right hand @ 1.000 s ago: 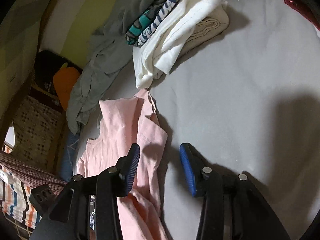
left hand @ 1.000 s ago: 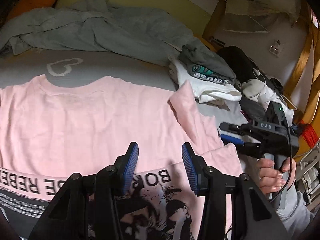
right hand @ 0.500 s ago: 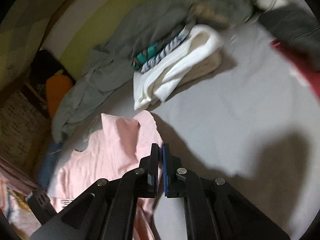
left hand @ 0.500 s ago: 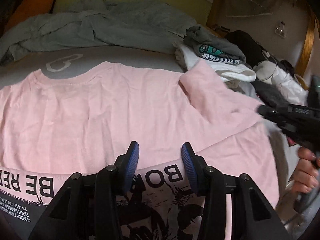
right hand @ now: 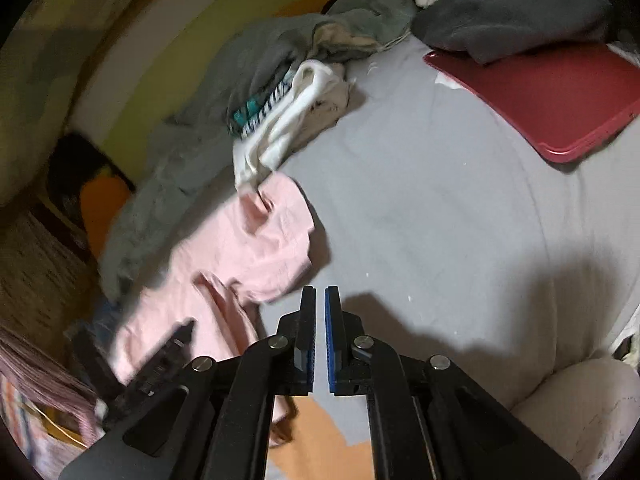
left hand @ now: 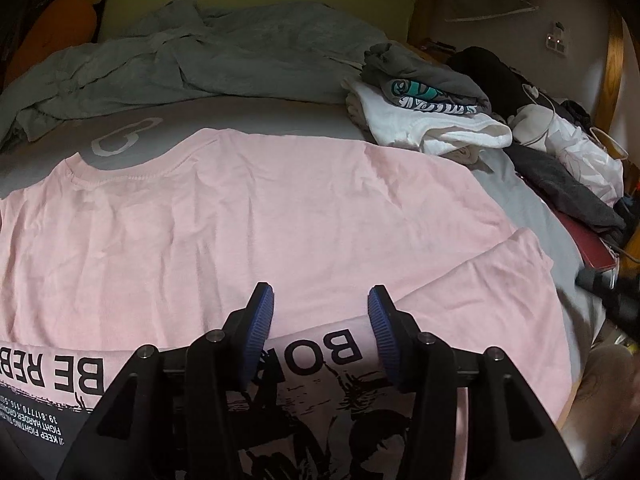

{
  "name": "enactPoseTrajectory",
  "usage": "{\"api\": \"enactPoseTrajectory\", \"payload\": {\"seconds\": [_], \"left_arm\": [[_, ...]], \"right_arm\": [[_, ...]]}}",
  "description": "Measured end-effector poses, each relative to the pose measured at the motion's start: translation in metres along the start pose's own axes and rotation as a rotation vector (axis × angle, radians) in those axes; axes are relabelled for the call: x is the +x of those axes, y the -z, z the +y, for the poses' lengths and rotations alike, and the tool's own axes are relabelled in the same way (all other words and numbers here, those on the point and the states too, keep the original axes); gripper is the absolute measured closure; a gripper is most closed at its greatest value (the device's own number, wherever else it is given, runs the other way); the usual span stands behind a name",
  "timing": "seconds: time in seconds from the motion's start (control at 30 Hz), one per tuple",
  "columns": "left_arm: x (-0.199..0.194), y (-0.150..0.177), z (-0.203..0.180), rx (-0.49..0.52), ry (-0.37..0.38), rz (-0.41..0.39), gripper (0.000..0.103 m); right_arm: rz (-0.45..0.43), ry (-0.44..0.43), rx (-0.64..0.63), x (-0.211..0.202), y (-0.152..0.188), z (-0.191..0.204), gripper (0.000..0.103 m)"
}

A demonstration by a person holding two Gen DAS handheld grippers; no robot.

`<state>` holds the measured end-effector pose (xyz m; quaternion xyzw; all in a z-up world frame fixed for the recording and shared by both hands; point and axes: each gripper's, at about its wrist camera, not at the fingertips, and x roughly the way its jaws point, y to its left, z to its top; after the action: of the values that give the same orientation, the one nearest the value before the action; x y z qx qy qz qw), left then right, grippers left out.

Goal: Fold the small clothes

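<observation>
A pink T-shirt [left hand: 280, 220] lies flat on the grey bed, plain side up, with its hem folded up to show a black print. Its right sleeve [left hand: 500, 280] lies spread out to the side. My left gripper [left hand: 320, 320] hangs just above the folded hem; its jaws stand apart and are opening, pinching nothing. My right gripper [right hand: 320, 292] is off the sleeve's edge [right hand: 280, 240] over bare sheet. Only a thin slit shows between its jaws, which are opening with nothing in them. The left gripper [right hand: 160, 360] shows blurred in the right wrist view.
A stack of folded clothes [left hand: 432, 120] sits beyond the sleeve. A crumpled grey blanket [left hand: 200, 64] covers the bed's far end. A red flat case [right hand: 540, 96] under dark clothes [right hand: 512, 16] lies at the right. Bare grey sheet [right hand: 440, 220] spreads between them.
The right sleeve, folded in over the shirt a second ago, now lies spread outward. My right gripper shut, swung away to the right and has come off the cloth. The left sank slightly.
</observation>
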<state>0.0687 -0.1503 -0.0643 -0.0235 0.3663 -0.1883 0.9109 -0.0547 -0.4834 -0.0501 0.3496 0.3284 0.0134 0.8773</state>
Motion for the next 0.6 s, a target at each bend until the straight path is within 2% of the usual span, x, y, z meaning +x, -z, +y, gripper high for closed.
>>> {"api": "enactPoseTrajectory", "payload": {"seconds": [0.03, 0.1, 0.13, 0.17, 0.2, 0.23, 0.33, 0.37, 0.43, 0.53, 0.6], "left_arm": [[0.000, 0.000, 0.000, 0.002, -0.003, 0.000, 0.054], [0.000, 0.000, 0.000, 0.005, -0.003, 0.001, 0.054], [0.000, 0.000, 0.000, 0.006, -0.003, 0.002, 0.054], [0.000, 0.000, 0.000, 0.007, -0.005, 0.003, 0.054], [0.000, 0.000, -0.001, 0.010, -0.007, 0.003, 0.054], [0.000, 0.001, -0.001, 0.014, -0.008, 0.004, 0.053], [0.001, 0.001, -0.002, 0.018, -0.006, 0.002, 0.052], [0.001, 0.001, -0.001, 0.017, -0.006, 0.002, 0.052], [0.002, 0.000, -0.002, 0.019, -0.010, 0.002, 0.052], [0.002, 0.000, -0.003, 0.024, -0.011, 0.004, 0.051], [0.002, 0.000, -0.003, 0.022, -0.012, 0.004, 0.051]], "right_arm": [[-0.006, -0.007, -0.002, 0.001, -0.009, 0.001, 0.090], [-0.001, -0.020, -0.023, 0.006, -0.031, 0.006, 0.071], [0.022, -0.060, -0.068, 0.014, -0.048, 0.015, 0.068], [0.061, -0.092, -0.123, 0.023, -0.060, 0.024, 0.054], [0.133, -0.116, -0.197, 0.040, -0.073, 0.035, 0.050], [0.179, -0.105, -0.263, 0.058, -0.086, 0.046, 0.050], [0.178, -0.016, -0.334, 0.096, -0.108, 0.059, 0.050], [0.207, -0.016, -0.322, 0.112, -0.114, 0.059, 0.051], [0.262, -0.047, -0.285, 0.135, -0.121, 0.057, 0.061], [0.284, -0.057, -0.280, 0.150, -0.125, 0.056, 0.073], [0.313, -0.030, -0.263, 0.160, -0.126, 0.054, 0.099]]}}
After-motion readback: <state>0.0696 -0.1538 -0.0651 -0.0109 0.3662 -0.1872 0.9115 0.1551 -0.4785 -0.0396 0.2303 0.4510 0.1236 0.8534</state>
